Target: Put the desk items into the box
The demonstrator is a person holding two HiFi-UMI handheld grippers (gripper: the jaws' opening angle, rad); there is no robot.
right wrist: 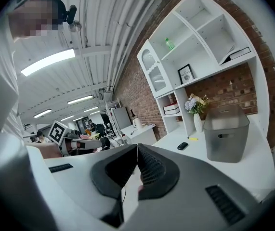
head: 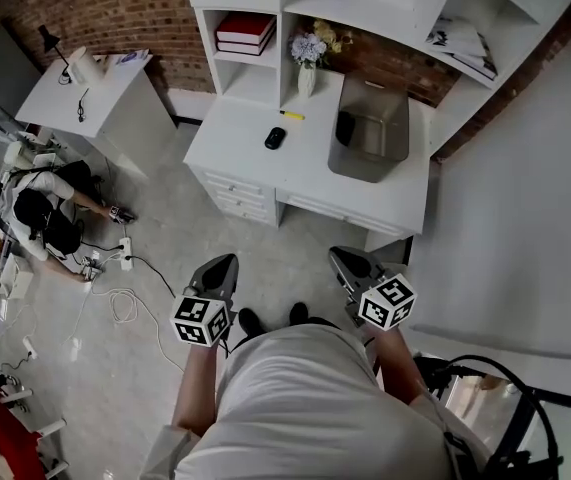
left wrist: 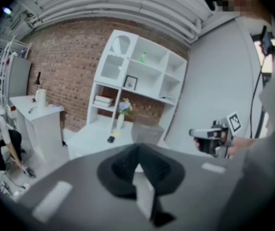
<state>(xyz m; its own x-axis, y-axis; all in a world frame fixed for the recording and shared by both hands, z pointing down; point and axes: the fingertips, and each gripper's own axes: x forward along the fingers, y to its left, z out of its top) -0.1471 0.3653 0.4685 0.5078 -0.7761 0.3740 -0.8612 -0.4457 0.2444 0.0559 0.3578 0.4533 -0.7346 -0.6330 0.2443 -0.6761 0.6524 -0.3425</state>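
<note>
Grey box on desk, seemingly empty.

1 box, 1 mouse, 1 marker, 1 vase.

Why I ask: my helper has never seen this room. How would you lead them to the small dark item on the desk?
Find the white desk under the white shelf unit, then look left of the open grey box. The small black item lies flat on the bare top, in front of the vase of flowers. It is dark and oval, unlike the thin yellow marker just behind it.
</note>
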